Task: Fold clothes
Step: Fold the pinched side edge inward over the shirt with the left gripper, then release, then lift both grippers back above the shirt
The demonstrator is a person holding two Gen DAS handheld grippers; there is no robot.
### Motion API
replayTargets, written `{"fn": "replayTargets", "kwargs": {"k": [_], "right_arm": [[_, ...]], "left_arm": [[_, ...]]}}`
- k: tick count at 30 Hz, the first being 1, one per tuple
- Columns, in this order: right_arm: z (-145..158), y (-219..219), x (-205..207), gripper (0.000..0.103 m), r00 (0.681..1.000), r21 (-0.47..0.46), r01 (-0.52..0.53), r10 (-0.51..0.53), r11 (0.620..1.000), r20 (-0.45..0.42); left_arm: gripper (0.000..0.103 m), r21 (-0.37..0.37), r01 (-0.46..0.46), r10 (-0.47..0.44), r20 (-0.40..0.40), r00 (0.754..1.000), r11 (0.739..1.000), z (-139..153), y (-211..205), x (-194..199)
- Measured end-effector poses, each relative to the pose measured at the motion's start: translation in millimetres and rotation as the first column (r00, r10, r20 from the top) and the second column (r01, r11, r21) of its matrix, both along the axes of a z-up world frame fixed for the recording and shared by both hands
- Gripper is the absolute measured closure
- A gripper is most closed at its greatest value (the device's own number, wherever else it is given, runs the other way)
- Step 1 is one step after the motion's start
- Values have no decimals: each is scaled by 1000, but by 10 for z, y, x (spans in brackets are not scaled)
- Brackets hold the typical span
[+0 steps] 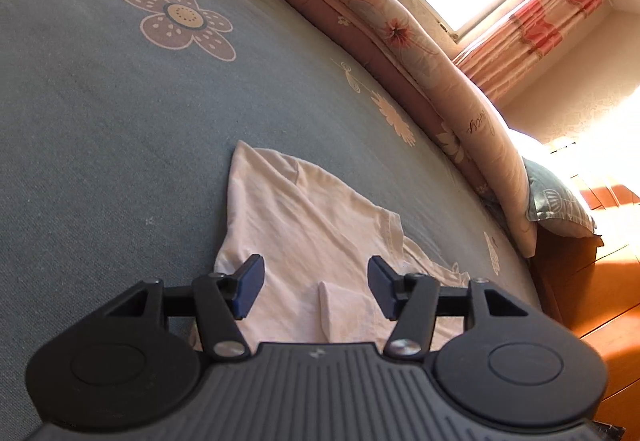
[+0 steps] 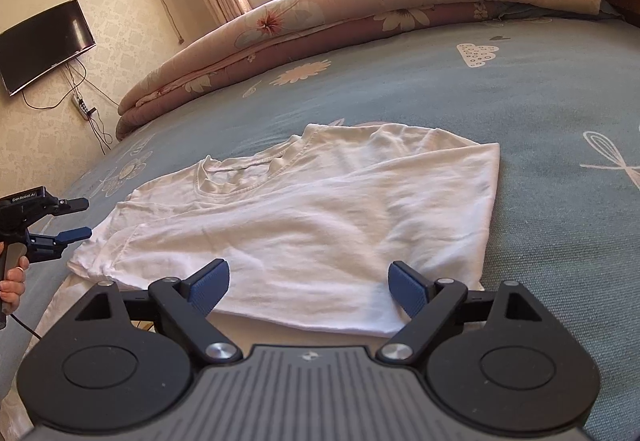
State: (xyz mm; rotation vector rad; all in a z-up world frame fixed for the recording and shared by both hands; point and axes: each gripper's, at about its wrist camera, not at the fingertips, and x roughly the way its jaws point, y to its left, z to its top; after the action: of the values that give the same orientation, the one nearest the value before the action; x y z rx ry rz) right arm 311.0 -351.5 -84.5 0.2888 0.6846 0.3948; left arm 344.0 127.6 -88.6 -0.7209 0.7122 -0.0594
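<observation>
Right wrist view: right tool [image 2: 309, 287] spread wide, gripping nothing, over the near hem of the white T-shirt [image 2: 304, 217]. Left tool [image 2: 78, 219] at nine o'clock, likewise parted and empty. Shirt lies partly folded on the bed [image 2: 540, 101].

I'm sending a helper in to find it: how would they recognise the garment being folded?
Start at the big blue-grey bedsheet with flower prints. Near its front edge lies a white T-shirt, partly folded, collar showing. It is the only plain white item; the rolled quilt behind is pink and floral.
</observation>
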Motion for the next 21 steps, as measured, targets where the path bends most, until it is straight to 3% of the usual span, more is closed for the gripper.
{"fn": "replayTargets", "kwargs": {"k": [4, 9, 12, 16, 18, 21], "right_arm": [[6, 1, 1, 13, 1000, -5, 0, 0, 1000, -3], [66, -56, -55, 13, 999, 7, 24, -24, 1000, -35], [135, -98, -149, 13, 995, 4, 63, -62, 998, -76], [352, -147, -425, 13, 980, 28, 154, -149, 988, -131], [479, -145, -654, 13, 978, 65, 163, -153, 984, -143], [685, -32, -1001, 11, 982, -7, 139, -139, 990, -127]], "left_arm": [[47, -3, -21, 21, -28, 999, 1000, 41, 47, -52], [46, 66, 70, -66, -64, 996, 995, 511, -60, -253], [35, 107, 126, -117, -88, 989, 986, 795, -129, -383], [29, 184, 214, -199, -95, 975, 960, 1059, -315, -615], [18, 223, 257, -245, -80, 966, 940, 1061, -450, -714], [13, 282, 318, -314, -60, 947, 905, 1063, -653, -862]]}}
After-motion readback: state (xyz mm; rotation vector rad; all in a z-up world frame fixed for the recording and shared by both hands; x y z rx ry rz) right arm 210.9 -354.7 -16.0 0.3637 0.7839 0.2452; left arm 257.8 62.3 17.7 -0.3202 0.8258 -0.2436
